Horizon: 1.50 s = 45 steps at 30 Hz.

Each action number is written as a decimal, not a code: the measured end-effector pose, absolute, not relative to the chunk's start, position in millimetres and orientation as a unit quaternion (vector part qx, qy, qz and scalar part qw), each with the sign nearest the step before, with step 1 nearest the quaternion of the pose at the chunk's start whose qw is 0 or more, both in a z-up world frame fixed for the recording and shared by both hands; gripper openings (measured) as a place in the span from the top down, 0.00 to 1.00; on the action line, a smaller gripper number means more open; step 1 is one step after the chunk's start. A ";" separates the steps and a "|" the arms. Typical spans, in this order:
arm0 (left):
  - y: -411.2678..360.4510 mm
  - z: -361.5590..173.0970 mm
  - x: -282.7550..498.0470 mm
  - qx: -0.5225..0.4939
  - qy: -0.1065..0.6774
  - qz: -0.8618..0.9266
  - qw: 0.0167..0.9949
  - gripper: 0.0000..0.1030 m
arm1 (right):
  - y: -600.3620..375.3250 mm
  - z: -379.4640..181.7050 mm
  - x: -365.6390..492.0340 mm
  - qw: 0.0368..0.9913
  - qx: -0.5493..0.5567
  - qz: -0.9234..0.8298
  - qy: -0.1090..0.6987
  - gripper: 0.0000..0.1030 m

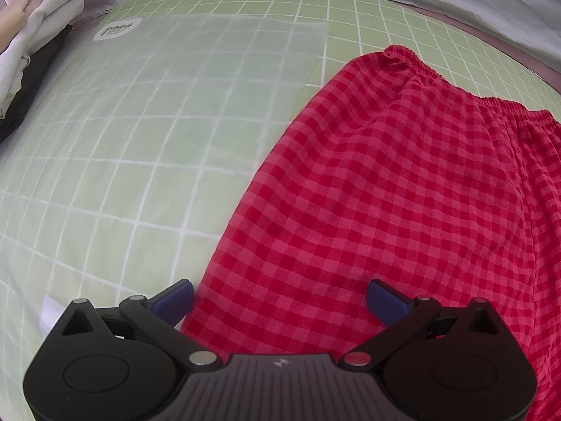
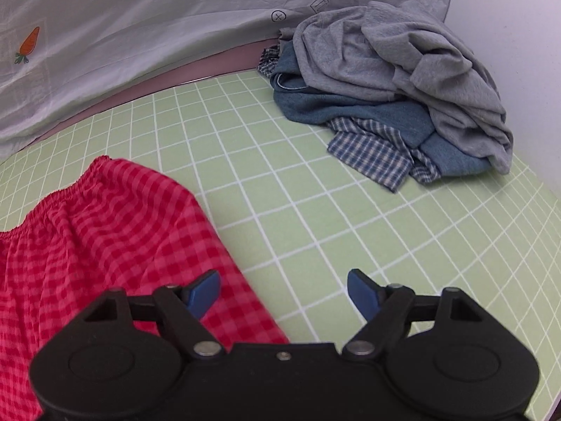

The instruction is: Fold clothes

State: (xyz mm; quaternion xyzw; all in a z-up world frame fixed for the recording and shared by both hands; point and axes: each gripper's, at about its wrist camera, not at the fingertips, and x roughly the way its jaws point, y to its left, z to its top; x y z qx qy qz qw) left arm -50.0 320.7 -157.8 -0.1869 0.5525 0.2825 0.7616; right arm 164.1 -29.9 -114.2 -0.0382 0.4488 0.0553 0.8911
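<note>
Red checked shorts [image 1: 385, 182] lie flat on the green grid mat [image 1: 105, 175], elastic waistband at the far end. My left gripper [image 1: 278, 300] is open, its blue fingertips [image 1: 175, 298] spread just above the shorts' near left edge, holding nothing. In the right wrist view the shorts [image 2: 105, 238] lie at the left on the mat [image 2: 315, 217]. My right gripper [image 2: 284, 293] is open and empty over the shorts' right edge, its left fingertip [image 2: 205, 293] above the red cloth, the right one over bare mat.
A heap of unfolded clothes [image 2: 396, 87], grey, blue and blue-checked, lies at the mat's far right. A stack of folded white and dark garments [image 1: 31, 56] sits at the far left. A translucent sheet [image 1: 210, 70] lies on the mat. A pale carrot-print cloth [image 2: 140, 17] hangs behind.
</note>
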 end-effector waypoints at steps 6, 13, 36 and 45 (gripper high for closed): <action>303.5 -141.4 -51.9 -0.166 0.546 0.271 0.775 0.00 | -51.6 -115.6 107.3 0.886 -0.040 0.103 0.450 0.53; 274.8 -136.3 -65.5 -0.155 0.552 0.247 0.781 0.00 | -46.5 -129.0 76.9 0.870 -0.092 0.142 0.463 0.44; 225.0 -156.5 -96.4 -0.181 0.580 0.248 0.755 0.00 | -75.9 -138.5 54.5 0.866 -0.207 0.125 0.437 0.45; 218.1 -155.3 -102.4 -0.190 0.575 0.261 0.752 0.00 | -66.0 -130.8 54.9 0.868 -0.195 0.179 0.419 0.59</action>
